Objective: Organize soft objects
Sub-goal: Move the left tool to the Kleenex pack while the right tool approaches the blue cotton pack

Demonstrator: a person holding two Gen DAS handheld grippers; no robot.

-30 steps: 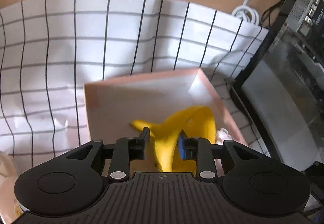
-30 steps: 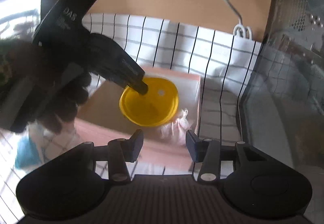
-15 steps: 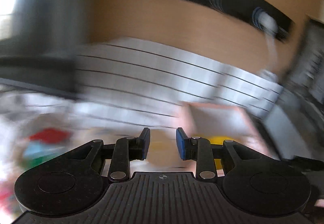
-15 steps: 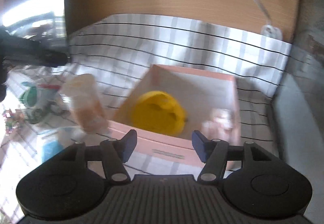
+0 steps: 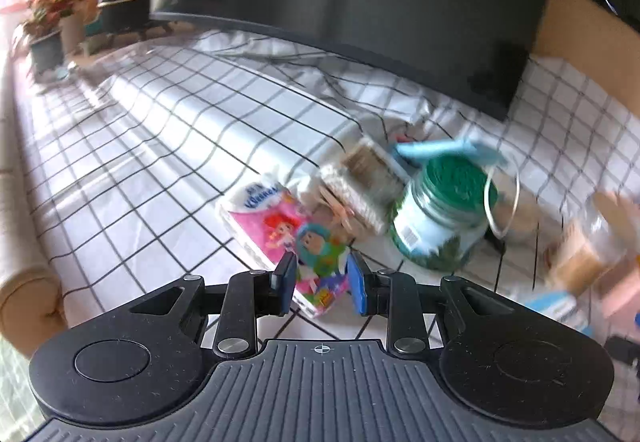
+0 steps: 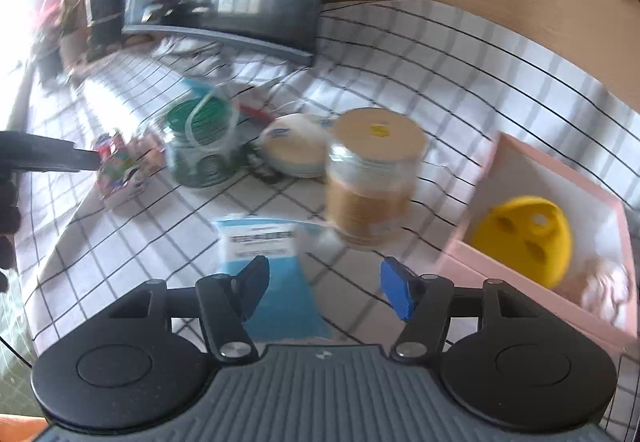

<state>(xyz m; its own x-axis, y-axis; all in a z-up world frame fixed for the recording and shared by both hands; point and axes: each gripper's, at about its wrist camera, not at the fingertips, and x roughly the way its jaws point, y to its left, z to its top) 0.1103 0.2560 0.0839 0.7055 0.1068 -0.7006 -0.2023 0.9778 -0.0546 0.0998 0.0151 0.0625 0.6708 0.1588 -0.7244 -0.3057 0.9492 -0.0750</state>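
Tissue pack (image 5: pixel 280 220) — pink, cartoon-printed, flat

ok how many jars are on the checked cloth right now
2. A green-lidded jar stands toward the left, beside the tissue pack. A tan-lidded jar stands nearer the middle, left of the pink box. The clutter may hide more.

Matt checked cloth (image 5: pixel 160 146) wrinkles across the table, a glossy printed tissue pack (image 5: pixel 288 234) at six o'clock, clear glass jar (image 6: pixel 370 182) with matt paper label, smooth yellow plastic lid (image 6: pixel 524 238) at three o'clock in a matt pink cardboard box (image 6: pixel 532 294).
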